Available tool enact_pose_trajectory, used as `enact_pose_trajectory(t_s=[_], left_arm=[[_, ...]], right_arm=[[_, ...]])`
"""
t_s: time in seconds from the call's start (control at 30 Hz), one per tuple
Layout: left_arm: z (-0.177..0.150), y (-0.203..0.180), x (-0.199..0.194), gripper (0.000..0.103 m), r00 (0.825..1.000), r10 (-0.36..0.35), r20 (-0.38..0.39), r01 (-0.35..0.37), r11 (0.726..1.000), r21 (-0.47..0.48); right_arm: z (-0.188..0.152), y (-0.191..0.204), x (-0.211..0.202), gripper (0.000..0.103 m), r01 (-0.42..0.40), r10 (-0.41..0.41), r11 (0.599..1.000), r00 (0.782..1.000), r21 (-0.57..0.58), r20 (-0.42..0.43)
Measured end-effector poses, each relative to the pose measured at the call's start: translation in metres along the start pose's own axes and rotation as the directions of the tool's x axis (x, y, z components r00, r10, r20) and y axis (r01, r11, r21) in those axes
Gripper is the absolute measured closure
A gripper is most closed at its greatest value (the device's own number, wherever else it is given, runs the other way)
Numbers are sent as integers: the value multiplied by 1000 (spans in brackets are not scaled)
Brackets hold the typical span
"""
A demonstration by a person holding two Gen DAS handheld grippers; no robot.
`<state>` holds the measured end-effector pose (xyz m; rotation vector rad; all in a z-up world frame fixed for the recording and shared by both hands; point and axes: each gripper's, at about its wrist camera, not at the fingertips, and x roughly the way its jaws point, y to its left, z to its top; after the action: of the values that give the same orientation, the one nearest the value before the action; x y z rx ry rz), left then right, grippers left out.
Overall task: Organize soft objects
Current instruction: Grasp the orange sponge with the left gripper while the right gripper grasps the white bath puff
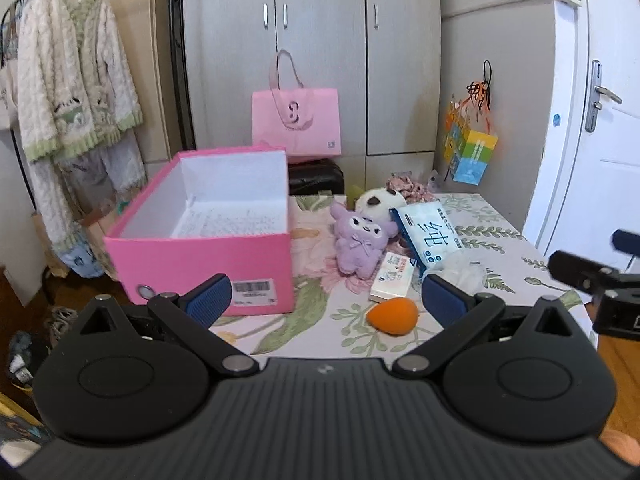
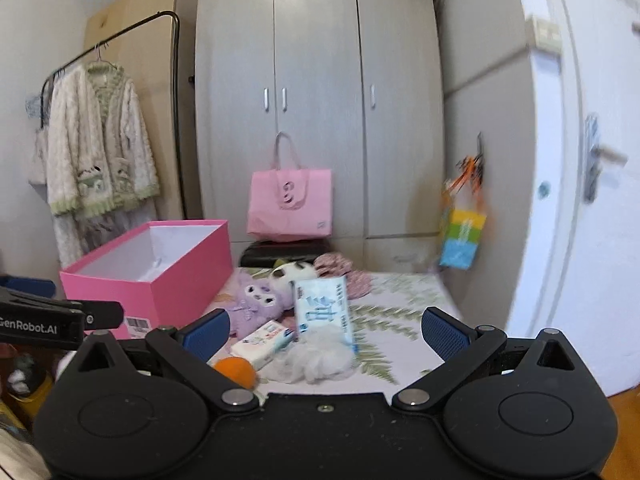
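Your fingers (image 1: 210, 298) on the left gripper (image 1: 326, 300) are spread wide and hold nothing, and the right gripper (image 2: 326, 330) is equally wide and empty, both hanging short of the pile. The orange sponge (image 1: 393, 315) lies nearest you on the flowered worktop (image 1: 500, 248), just ahead of the left gripper and apart from the rest, so take it first. Come down over it with a blue pad on each side, and close gently, since it will likely squash. Behind it lie a small tissue pack (image 1: 391, 277), a white mesh puff (image 2: 316, 354), a large tissue pack (image 1: 428, 236), a purple plush (image 1: 360, 242) and a panda plush (image 1: 378, 200), touching or overlapping, so lift straight up. The open pink box (image 1: 208, 256) stands to the left, empty; carry each item over its rim before releasing.
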<state>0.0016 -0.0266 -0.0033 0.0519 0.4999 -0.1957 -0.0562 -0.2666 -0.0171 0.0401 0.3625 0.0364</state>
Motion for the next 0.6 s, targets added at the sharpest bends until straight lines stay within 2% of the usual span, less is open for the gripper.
enact_pose_trajectory(t_s=[0.13, 0.23, 0.4, 0.6], left_arm=[[-7, -7, 35, 3, 998, -38, -53, 40, 999, 35], [-13, -13, 55, 3, 995, -85, -49, 87, 996, 32], [-23, -22, 85, 3, 993, -111, -40, 113, 993, 40], [-37, -21, 120, 3, 984, -167, -63, 169, 985, 22]], right_arm=[[-8, -9, 27, 1, -35, 35, 999, 999, -5, -36], [-15, -10, 47, 3, -53, 51, 998, 997, -35, -58], [-20, -15, 80, 6, -93, 86, 993, 990, -66, -111], [-27, -29, 120, 11, -157, 151, 987, 974, -27, -171]])
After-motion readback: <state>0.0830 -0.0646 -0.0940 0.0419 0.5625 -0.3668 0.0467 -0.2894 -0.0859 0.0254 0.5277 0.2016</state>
